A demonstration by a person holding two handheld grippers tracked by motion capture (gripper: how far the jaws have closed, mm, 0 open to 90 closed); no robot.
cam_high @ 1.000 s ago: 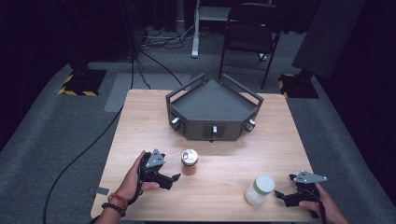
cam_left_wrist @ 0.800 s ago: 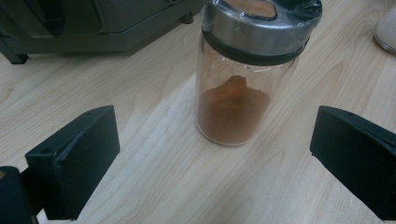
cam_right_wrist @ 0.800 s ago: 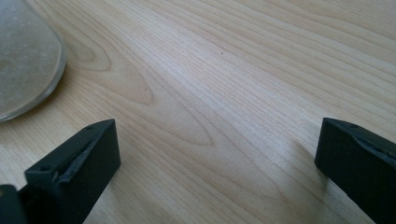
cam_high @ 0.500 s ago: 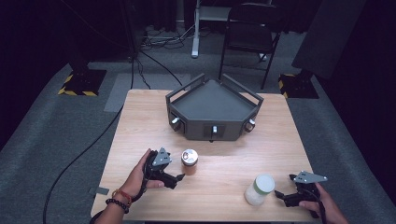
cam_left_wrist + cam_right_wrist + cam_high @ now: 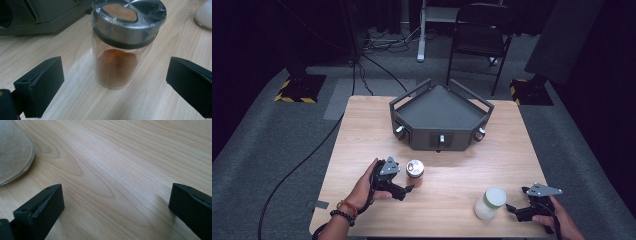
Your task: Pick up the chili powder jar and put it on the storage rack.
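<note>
A small glass spice jar [image 5: 414,171] with brown powder and a metal lid stands upright on the wooden table [image 5: 362,130]. My left gripper [image 5: 408,189] is open just to its left and front; in the left gripper view the spice jar [image 5: 122,47] stands between and a little beyond the wide-apart jaws, untouched. A white-lidded jar [image 5: 490,203] of pale contents stands at the front right. My right gripper [image 5: 512,210] is open beside it, to its right. In the right gripper view the white-lidded jar's base [image 5: 13,152] shows at the upper left, outside the jaws.
A dark grey three-sided device [image 5: 439,117] with knobs sits at the table's far middle. A chair [image 5: 479,37] and cables lie on the carpet beyond. Bare wood lies between the two jars.
My left gripper has slid right and forward toward the spice jar, bringing its jaws up beside it. The right gripper has stayed put.
</note>
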